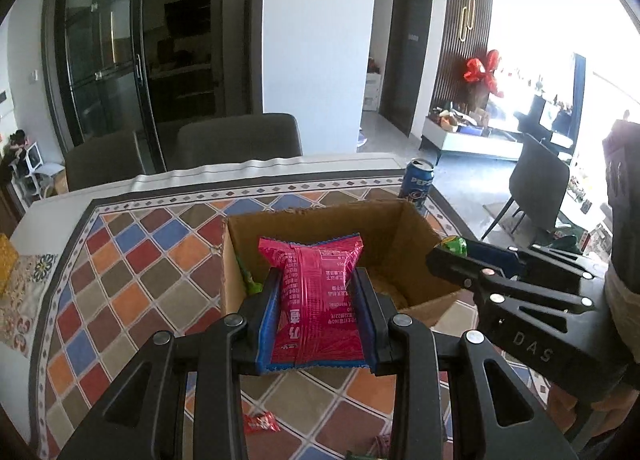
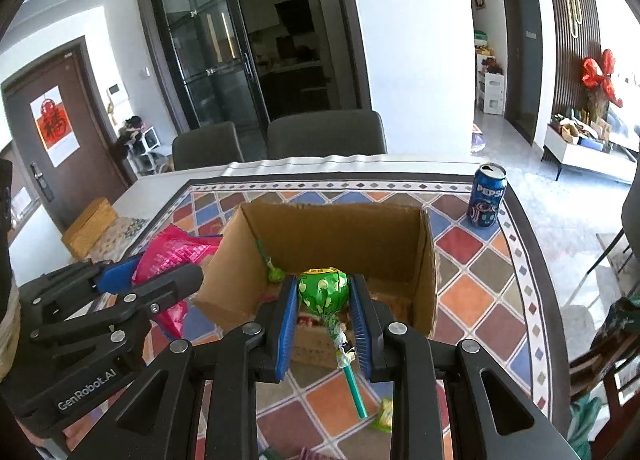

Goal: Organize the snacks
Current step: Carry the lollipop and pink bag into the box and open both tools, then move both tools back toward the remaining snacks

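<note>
Carrying snacks to the cardboard box: the left gripper clamps a pink packet, the right gripper a green lollipop. Next, I judge, each must open over the box ahead of its fingers.

- Your cardboard box sits on the table, with the can behind it to the right.
- Your left gripper holds the snack packet before the box.
- Your right gripper holds the lollipop over the box's near edge.
- Another lollipop, apparently, lies inside.
</note>
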